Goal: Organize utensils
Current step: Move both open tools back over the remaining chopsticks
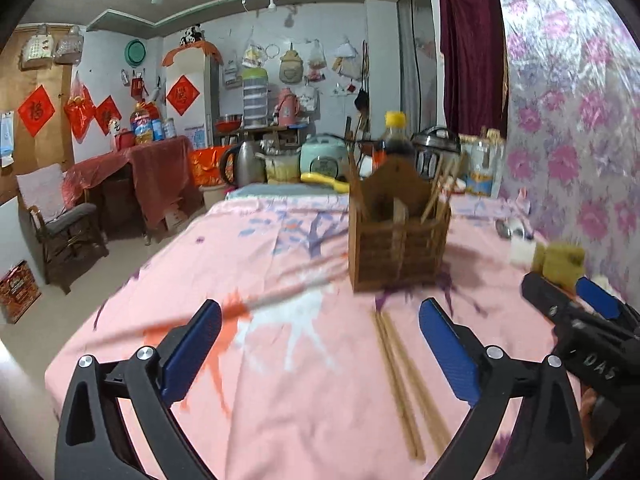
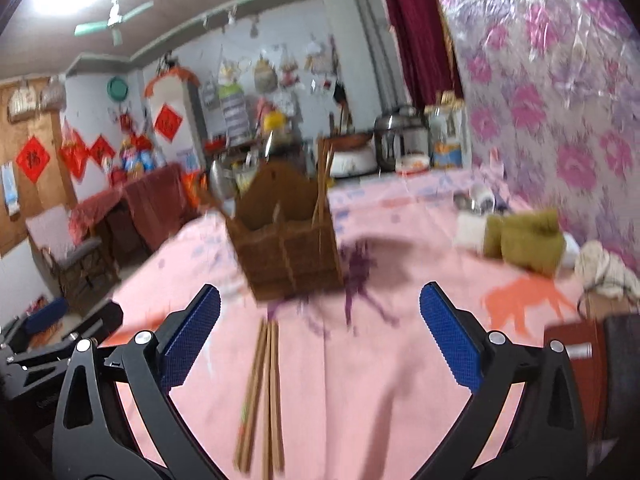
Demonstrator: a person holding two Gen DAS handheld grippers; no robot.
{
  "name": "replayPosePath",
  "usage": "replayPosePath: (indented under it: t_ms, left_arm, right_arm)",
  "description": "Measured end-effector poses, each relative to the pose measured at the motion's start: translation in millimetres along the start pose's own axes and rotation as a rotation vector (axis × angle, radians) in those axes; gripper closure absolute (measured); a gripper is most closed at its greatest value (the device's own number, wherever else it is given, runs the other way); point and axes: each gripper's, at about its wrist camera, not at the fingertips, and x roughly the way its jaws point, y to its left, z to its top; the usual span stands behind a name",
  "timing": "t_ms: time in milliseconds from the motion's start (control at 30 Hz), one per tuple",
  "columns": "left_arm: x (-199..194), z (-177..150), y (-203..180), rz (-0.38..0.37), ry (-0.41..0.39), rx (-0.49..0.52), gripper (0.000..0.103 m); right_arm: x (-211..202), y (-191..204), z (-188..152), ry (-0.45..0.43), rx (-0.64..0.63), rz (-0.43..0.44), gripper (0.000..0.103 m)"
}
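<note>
Left gripper [image 1: 320,340] spread wide, nothing between the pads. Right gripper [image 2: 320,328] likewise wide and empty. Chopsticks [image 2: 262,392] lie loose on the pink tablecloth [image 1: 280,400] just before the wooden utensil holder [image 1: 398,240] (more sticks, perhaps chopsticks too, stand inside; blurred).

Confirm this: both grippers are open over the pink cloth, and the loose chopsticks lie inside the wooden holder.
Not quite. Both the left gripper and right gripper are open, but the loose chopsticks lie flat on the pink cloth in front of the wooden holder, not inside it. The right wrist view shows this plainly.
</note>
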Motion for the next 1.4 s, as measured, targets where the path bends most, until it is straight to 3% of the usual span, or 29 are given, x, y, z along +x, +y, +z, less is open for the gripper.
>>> replayPosePath:
  t_ms: [133,367,667,1067,1233,1400]
  left_arm:
    - [-12,-28,1,-0.006,0.031,0.004,0.006]
    - [-18,-39,-2,0.022,0.022,0.039,0.006]
    - [-1,-47,4,0.04,0.079,0.027,0.006]
    - [20,-63,12,0.06,0.151,0.042,0.006]
    - [33,-77,17,-0.041,0.236,0.019,0.006]
    - [33,-88,-3,-0.099,0.255,0.113,0.006]
  right_arm:
    - [-3,4,-30,0.07,-0.064,-0.01,0.007]
    - [-1,3,-56,0.111,-0.134,-0.034,0.007]
    - [13,-8,-61,0.18,-0.08,-0.036,0.007]
    - [17,-13,-64,0.199,-0.072,-0.05,0.007]
    - [26,-27,-66,0.227,-0.016,-0.084,0.007]
    - [34,-42,-68,0.251,0.048,-0.114,0.007]
